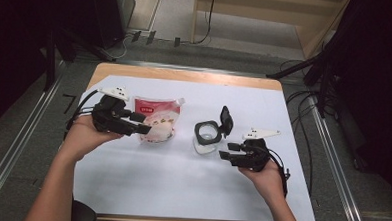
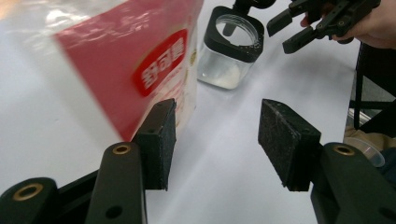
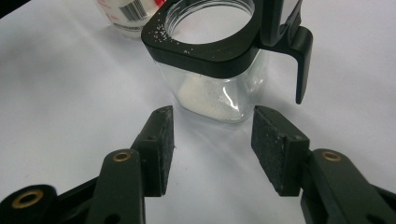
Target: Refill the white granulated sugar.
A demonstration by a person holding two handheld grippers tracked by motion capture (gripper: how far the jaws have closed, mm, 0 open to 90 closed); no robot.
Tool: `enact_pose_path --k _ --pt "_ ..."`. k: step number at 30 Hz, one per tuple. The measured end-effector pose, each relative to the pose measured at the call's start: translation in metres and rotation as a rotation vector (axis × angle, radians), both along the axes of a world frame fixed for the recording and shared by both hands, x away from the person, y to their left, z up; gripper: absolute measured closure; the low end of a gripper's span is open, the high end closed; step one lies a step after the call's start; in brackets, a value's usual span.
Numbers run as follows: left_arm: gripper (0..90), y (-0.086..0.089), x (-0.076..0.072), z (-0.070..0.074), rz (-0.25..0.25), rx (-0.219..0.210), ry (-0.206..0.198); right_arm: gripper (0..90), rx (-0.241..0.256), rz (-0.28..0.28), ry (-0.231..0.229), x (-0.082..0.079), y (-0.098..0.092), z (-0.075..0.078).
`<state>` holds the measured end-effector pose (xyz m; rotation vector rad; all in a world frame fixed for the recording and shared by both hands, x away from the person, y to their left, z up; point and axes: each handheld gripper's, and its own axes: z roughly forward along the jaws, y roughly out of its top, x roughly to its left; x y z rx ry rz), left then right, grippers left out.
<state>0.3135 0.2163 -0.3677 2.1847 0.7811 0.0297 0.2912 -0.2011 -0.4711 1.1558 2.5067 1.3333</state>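
A white-covered table [image 1: 180, 185] (wooden edge showing) carries a red-labelled pouch [image 1: 156, 119] and an open-lidded jar [image 1: 206, 136], apart.

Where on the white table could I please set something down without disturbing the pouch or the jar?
The widest bare patch of the white table is the near strip between the person's forearms. The far strip behind the red-and-white plastic pouch and the clear square jar with the black flip lid is also bare. The middle is crowded: left gripper at the pouch, right gripper before the jar.
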Motion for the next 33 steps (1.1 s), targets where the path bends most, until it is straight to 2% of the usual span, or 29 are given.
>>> enact_pose_path --k 8,12,13,14,18,25,28,33 --pt "50.5 0.029 -0.002 0.002 0.079 -0.011 -0.002 49.6 -0.007 0.007 -0.003 0.002 0.002 0.000" --pt "52.9 0.036 0.000 0.000 0.108 -0.016 -0.028 49.7 -0.009 0.007 -0.003 0.002 0.003 0.000" --pt "53.6 0.036 0.001 -0.001 0.112 -0.019 -0.021 49.7 -0.010 0.006 -0.005 0.001 0.003 0.000" --pt "54.6 0.036 0.003 -0.003 0.110 -0.021 -0.033 49.7 -0.010 0.005 -0.002 0.001 0.003 0.000" --pt "56.5 0.031 0.009 -0.007 0.095 -0.027 -0.010 49.7 -0.015 0.002 -0.004 -0.001 0.002 -0.001" --pt "58.5 0.014 0.021 -0.018 0.073 -0.021 0.004 49.7 -0.022 -0.008 0.009 -0.005 0.000 -0.003" --pt "62.4 0.007 0.025 -0.021 0.045 -0.033 0.000 49.4 -0.028 -0.010 0.008 -0.008 0.000 -0.003" --pt "61.4 0.000 0.030 -0.023 0.033 -0.040 -0.008 49.3 -0.032 -0.015 0.005 -0.010 -0.002 -0.004"
